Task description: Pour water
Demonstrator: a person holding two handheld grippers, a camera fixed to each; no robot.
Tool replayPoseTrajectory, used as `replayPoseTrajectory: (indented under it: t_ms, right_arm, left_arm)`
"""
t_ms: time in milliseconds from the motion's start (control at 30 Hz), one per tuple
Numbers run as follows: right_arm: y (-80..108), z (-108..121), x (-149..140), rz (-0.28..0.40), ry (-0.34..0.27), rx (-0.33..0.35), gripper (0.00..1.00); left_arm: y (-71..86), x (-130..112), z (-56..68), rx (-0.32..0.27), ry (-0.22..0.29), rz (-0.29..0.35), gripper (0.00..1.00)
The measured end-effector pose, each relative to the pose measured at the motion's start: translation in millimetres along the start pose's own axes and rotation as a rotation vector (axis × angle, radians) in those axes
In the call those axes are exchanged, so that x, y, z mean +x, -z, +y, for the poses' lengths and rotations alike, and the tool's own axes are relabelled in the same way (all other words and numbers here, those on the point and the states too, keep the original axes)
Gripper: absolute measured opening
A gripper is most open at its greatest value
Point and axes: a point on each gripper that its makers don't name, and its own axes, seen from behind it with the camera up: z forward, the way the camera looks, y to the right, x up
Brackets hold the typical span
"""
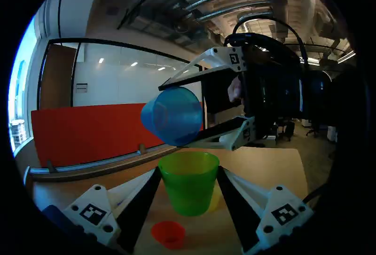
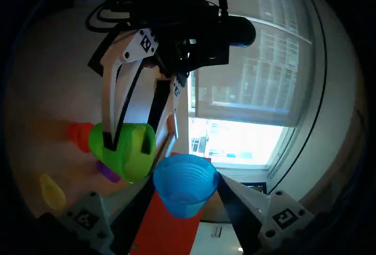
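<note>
Left gripper view: a green cup (image 1: 189, 182) is clamped by the left gripper (image 1: 189, 172). Above it, a tilted blue cup (image 1: 172, 115) is clamped by the right gripper (image 1: 172, 116).

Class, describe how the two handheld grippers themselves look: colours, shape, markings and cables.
The left gripper and right gripper match: two white tapering fingers each, lined with black pads, a square black-and-white marker near each finger's base. Their bodies are black, with black cables looping over them.
</note>
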Motion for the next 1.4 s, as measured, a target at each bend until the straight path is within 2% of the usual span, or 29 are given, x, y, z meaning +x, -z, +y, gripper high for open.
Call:
replayPoseTrajectory:
  t_ms: [300,700,900,1400]
  right_arm:
    - [1.9,0,3,0.002,-0.024,-0.006,0.92]
    - [6.2,5,4,0.014,-0.157,-0.024,0.93]
    - [8.8,5,-3,0.021,-0.277,-0.033,0.92]
    - [13.7,-7,-14,0.050,-0.640,-0.035,0.92]
  left_arm:
    - [0.8,0,0.2,0.001,-0.001,0.000,0.85]
    - [3.0,-1,2.4,0.002,-0.004,-0.003,0.85]
    - [4.1,0,2.2,0.004,-0.005,-0.004,0.85]
    - [5.9,-1,-0.5,0.011,-0.002,-0.006,0.85]
